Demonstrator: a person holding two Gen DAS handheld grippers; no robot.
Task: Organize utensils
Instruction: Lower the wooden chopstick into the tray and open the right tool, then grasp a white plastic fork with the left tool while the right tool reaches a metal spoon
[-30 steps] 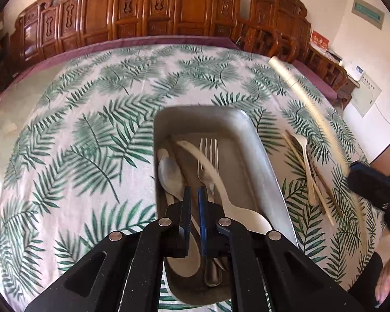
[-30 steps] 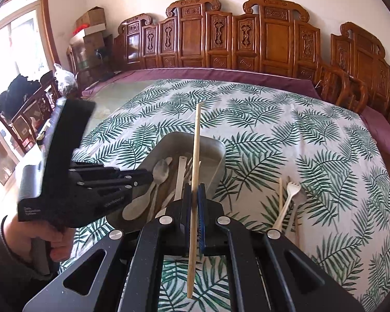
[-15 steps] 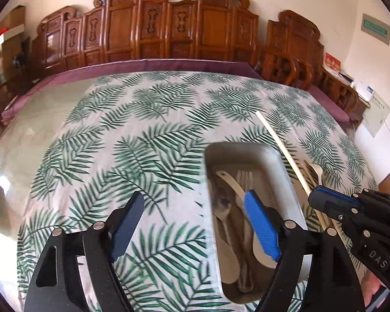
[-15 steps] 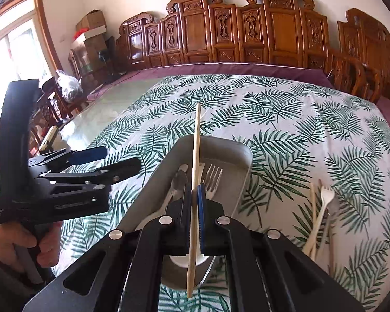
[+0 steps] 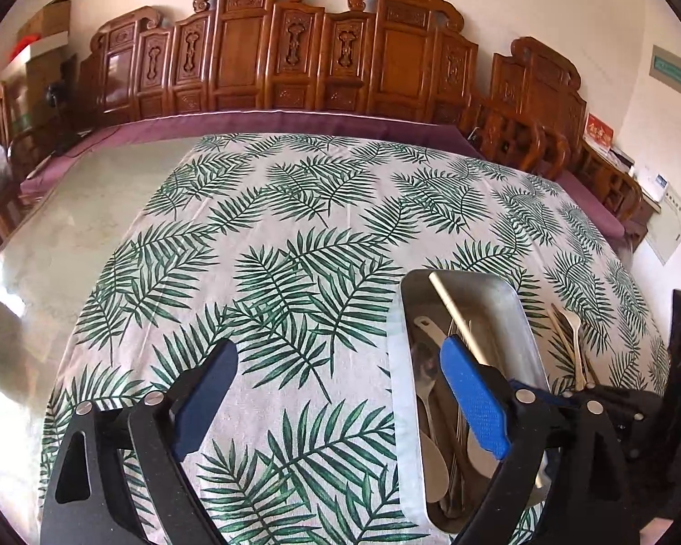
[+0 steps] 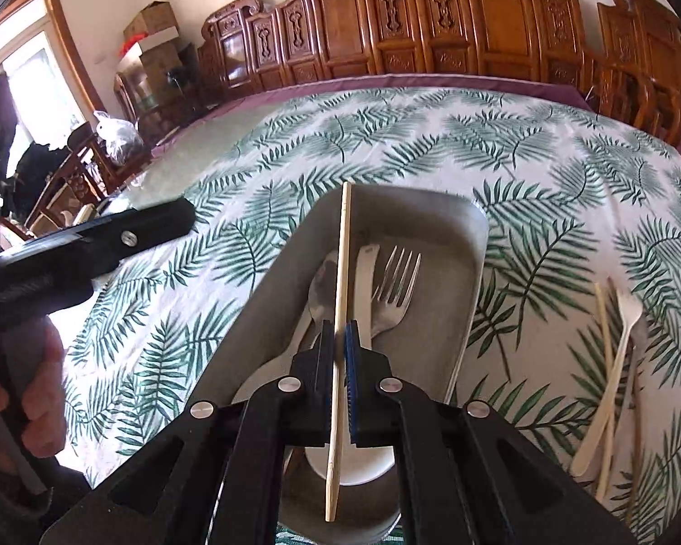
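Observation:
A grey metal tray [image 6: 449,227] on the leaf-print tablecloth holds a metal fork [image 6: 392,288], spoons and a white plastic spoon. My right gripper [image 6: 339,336] is shut on a wooden chopstick [image 6: 343,245] and holds it lengthwise over the tray. In the left wrist view the tray [image 5: 520,313] sits at the right with the chopstick [image 5: 451,306] over it. My left gripper [image 5: 340,390] is open and empty, left of the tray, its right finger overlapping the tray's edge.
A white plastic fork [image 6: 613,363] and pale chopsticks [image 6: 606,327] lie on the cloth right of the tray. Carved wooden chairs [image 5: 295,59] line the far side of the table. Bare tabletop [image 5: 68,236] lies left of the cloth.
My left gripper has opened and drawn back to the left of the tray. My right gripper has carried the chopstick forward and lower over the tray.

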